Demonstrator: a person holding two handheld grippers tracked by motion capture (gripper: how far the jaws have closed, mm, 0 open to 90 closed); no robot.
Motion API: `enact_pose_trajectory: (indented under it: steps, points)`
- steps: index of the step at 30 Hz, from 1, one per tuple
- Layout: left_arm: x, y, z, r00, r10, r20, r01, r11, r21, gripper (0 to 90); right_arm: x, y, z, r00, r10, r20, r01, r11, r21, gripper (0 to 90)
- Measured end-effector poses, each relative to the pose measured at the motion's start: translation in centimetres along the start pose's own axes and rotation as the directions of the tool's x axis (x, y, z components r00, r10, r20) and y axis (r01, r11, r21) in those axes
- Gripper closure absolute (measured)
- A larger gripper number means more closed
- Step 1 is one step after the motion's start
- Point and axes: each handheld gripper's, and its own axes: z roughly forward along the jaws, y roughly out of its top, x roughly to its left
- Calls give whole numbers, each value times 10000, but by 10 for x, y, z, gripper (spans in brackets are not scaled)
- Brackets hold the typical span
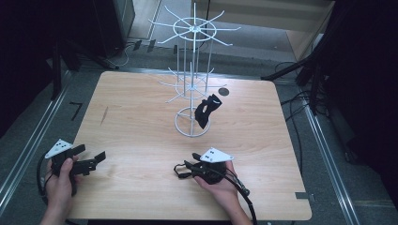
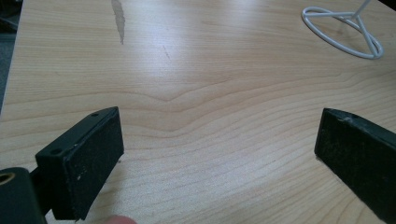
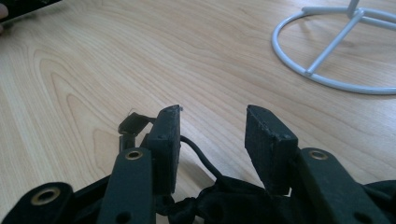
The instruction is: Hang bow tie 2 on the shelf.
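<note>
R claw half-open over black strap item nr white rack; L claw wide open, empty, on tabletop.

My two grippers are black all over. The left gripper and the right gripper each carry a grey three-cornered plate on top, marked with small dark dots. My jaws are flat rectangular blocks faced with rough, scuffed black padding, with small screw holes in their sides. Brass-ringed pivots sit in the black link arms behind them. A thick black cable trails from each body
</note>
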Motion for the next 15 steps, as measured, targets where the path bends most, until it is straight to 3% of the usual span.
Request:
enact_pose_trajectory:
  steps: [15]
  points:
    - [0, 0, 0, 10000, 6, -1, -6, 10000, 3, 16, 1, -3, 9, 9998, -124, -164, 138, 9958, 910, 679]
